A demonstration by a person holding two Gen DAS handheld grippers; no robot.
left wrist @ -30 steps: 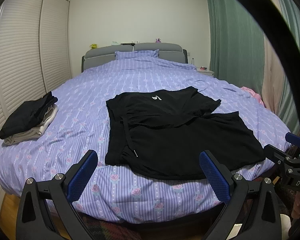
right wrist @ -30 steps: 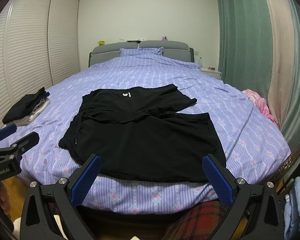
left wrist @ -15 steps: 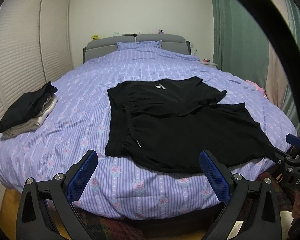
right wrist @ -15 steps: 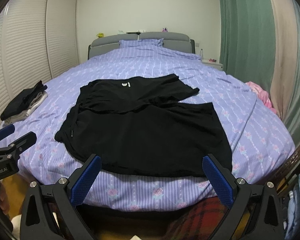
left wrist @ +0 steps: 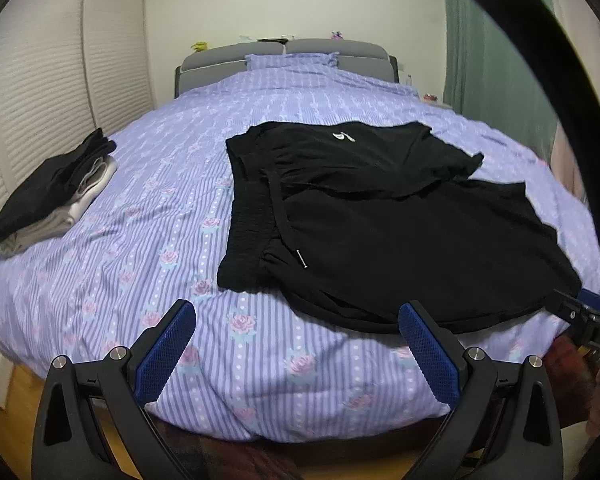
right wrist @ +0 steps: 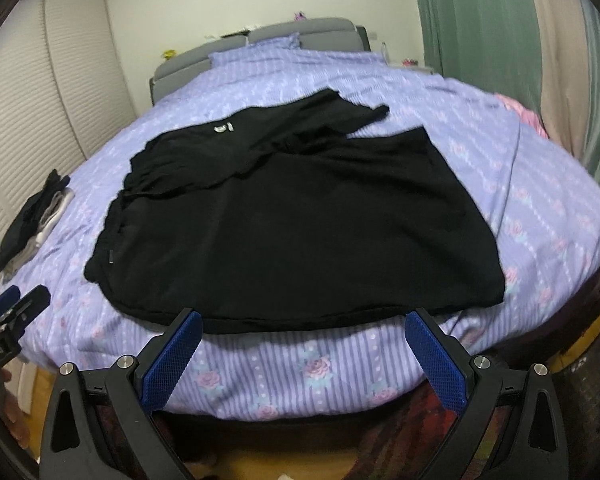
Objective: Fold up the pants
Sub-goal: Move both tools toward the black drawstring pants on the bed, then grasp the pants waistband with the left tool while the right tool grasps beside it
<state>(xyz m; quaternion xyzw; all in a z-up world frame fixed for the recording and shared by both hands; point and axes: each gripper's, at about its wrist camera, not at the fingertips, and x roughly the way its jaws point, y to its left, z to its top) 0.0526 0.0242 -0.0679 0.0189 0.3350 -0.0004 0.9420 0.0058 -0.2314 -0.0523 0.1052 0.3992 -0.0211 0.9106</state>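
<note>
Lying mid-frame on the bed [left wrist: 100,264]: black pants [left wrist: 380,216]; left gripper [left wrist: 296,344] and right gripper [right wrist: 300,344] both spread wide, empty, lower frame.

Little readable lettering: partial marks on the tongs' bodies and a small pale mark on the pants.

In the left wrist view, the right tongs [left wrist: 590,322] show at the right edge, off the near right corner of the black pants [left wrist: 380,216], and white letters "DA" stand on their black body, the rest cut off by the frame. In the right wrist view, the left tongs [right wrist: 8,312] sit off the pants' [right wrist: 300,220] near left corner, with white lettering on the body too blurred and cropped to read. A small pale logo [left wrist: 342,136] [right wrist: 223,127] lies on the pants' far fold; its characters cannot be made out.
</note>
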